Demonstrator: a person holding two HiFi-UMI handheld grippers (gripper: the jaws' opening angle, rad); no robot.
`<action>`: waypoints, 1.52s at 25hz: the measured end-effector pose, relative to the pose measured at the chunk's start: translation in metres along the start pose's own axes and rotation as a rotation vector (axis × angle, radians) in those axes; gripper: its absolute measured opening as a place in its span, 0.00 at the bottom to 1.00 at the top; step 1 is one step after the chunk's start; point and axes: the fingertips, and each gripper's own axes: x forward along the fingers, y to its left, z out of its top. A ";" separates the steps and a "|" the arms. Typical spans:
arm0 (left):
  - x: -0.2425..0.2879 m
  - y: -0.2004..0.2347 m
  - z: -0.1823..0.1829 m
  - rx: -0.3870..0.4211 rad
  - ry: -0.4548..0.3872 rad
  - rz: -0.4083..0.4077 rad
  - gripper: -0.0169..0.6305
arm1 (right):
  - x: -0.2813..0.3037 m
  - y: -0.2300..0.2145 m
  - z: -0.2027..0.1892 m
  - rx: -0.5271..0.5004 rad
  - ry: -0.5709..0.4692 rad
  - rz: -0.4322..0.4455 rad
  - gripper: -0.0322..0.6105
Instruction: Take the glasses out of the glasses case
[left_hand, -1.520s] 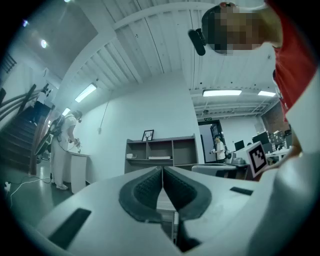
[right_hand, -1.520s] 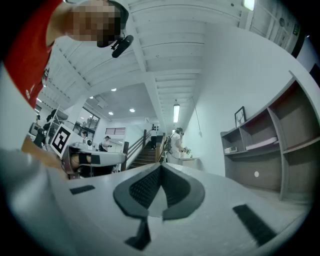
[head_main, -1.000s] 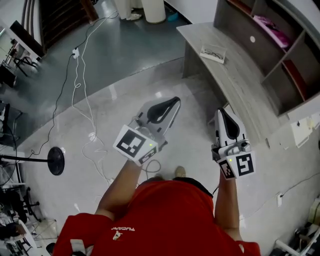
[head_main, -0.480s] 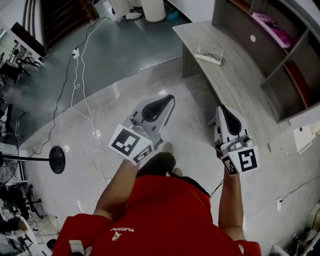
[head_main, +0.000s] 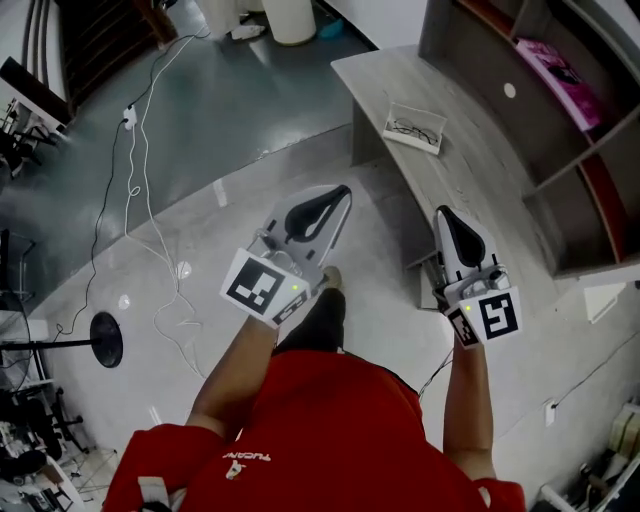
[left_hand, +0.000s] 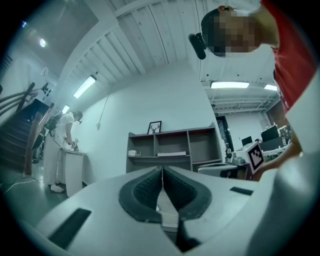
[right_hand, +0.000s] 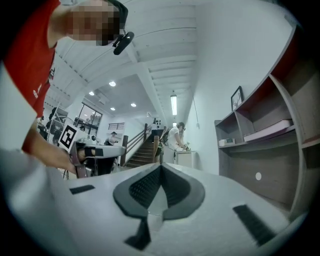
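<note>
In the head view an open pale glasses case (head_main: 415, 128) lies on the grey desk (head_main: 470, 160), with dark-framed glasses inside it. Both grippers are held out level over the floor, short of the desk and apart from the case. My left gripper (head_main: 340, 192) is shut with nothing in it; in the left gripper view its dark pads (left_hand: 150, 187) meet along a thin line. My right gripper (head_main: 443, 212) is nearest the desk's front edge. It is shut and empty too, and its pads (right_hand: 170, 186) touch at the tip in the right gripper view.
A grey shelf unit (head_main: 560, 120) with a pink item (head_main: 566, 68) stands behind the desk. White cables (head_main: 150, 200) and a round black stand base (head_main: 105, 338) lie on the floor at the left. A person in white (left_hand: 62, 145) stands by a white cabinet.
The desk and case have drawn nearer and lower in the head view as the person walks toward them. Both grippers came forward with the body and stayed shut.
</note>
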 end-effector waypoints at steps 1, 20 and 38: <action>0.011 0.014 0.000 -0.001 -0.005 -0.001 0.05 | 0.013 -0.007 -0.001 -0.007 0.007 -0.004 0.05; 0.169 0.179 -0.054 -0.077 -0.009 -0.158 0.05 | 0.205 -0.155 -0.097 -0.160 0.362 -0.037 0.05; 0.215 0.209 -0.067 -0.035 0.046 -0.015 0.05 | 0.236 -0.205 -0.254 -0.323 0.887 0.406 0.16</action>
